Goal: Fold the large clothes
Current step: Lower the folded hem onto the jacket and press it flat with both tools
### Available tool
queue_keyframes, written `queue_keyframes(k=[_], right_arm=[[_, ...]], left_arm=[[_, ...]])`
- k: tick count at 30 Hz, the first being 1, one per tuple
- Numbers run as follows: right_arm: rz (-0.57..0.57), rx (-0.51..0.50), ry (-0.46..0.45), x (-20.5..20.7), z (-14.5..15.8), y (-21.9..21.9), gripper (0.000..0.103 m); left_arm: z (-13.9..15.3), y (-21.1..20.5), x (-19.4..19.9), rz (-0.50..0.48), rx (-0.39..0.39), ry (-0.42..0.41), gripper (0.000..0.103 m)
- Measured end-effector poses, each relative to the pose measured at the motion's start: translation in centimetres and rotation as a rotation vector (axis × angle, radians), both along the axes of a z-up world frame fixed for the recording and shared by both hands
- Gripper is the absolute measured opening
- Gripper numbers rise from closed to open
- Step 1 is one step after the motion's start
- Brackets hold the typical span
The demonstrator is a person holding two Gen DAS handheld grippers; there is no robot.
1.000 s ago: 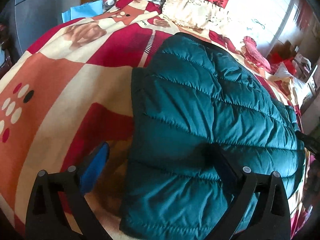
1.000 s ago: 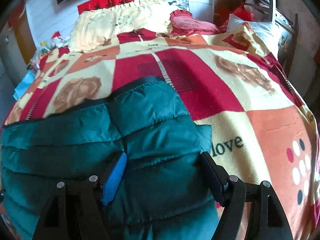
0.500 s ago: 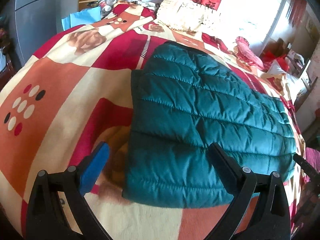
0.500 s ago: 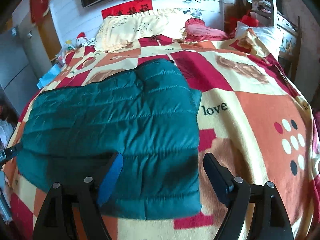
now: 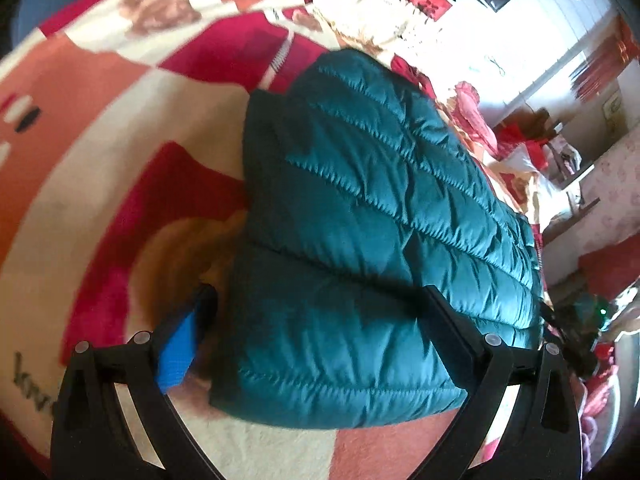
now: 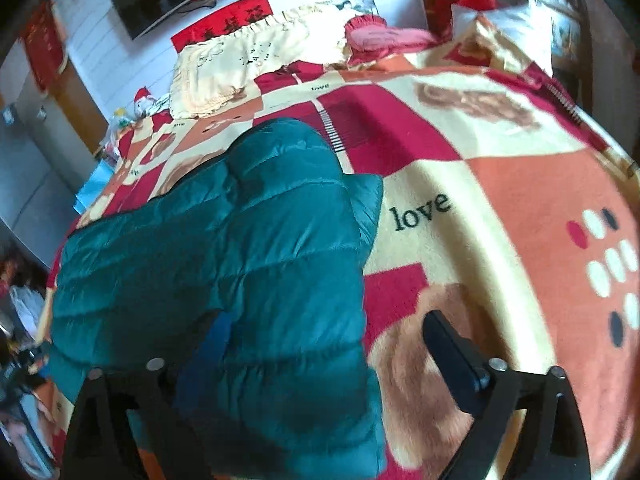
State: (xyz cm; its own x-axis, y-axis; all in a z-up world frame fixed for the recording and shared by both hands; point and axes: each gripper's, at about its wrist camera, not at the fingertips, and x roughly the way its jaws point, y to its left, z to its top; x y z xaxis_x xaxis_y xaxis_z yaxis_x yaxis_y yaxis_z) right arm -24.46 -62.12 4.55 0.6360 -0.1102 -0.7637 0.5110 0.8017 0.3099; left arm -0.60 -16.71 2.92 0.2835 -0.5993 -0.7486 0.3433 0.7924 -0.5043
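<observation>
the left gripper [image 5: 320, 320] stands wide, its fingers straddling the near left corner of the teal quilted puffer jacket [image 5: 372, 220] without pinching it, likely lining up for the next fold. the right gripper [image 6: 328, 344] has jaws opening, the near right edge of the jacket between them, the pads not pressing on it. the jacket lies folded into a thick rectangle on the checked red, orange and cream blanket [image 6: 500, 208], puffy, shiny, stitched in bands, its edges fairly even.
</observation>
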Motion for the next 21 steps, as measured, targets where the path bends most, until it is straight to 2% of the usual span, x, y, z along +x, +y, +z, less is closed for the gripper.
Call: queue_keyframes(k=[7,11,14,17,18,20,21], right_arm=[[0.097,0.097,-0.041,2.7,-1.5,-1.8,0.102],[0.154,0.171,-0.062,4.1,-2.6,-1.5,0.102],[0.144,0.252,-0.065,4.7,-3.5,-1.5,0.103],[0.095,0.301,-0.093,4.4,-3.8,-0.8,0.103],[0.093,0.314,-0.099,4.4,-3.8,-0.3,0.102],[0.089,0.275,-0.102,4.0,-3.0,0.8,0.090],[0.094,0.261,-0.104,3.8,-2.5,1.3,0.077]], left_arm=[[-1.5,-0.9,1.5,-0.020,-0.064,0.054,0.102],[-1.5,-1.6,2.0,-0.028,-0.074,0.036,0.103],[-1.5,-2.0,2.1,-0.010,-0.061,0.015,0.103],[-1.5,-2.2,1.9,-0.022,-0.054,0.028,0.103],[-1.3,-2.4,1.8,-0.043,-0.054,0.037,0.100],[-0.8,-2.4,1.2,-0.057,-0.064,0.020,0.088],[-0.4,-2.3,0.8,-0.066,-0.068,0.009,0.080]])
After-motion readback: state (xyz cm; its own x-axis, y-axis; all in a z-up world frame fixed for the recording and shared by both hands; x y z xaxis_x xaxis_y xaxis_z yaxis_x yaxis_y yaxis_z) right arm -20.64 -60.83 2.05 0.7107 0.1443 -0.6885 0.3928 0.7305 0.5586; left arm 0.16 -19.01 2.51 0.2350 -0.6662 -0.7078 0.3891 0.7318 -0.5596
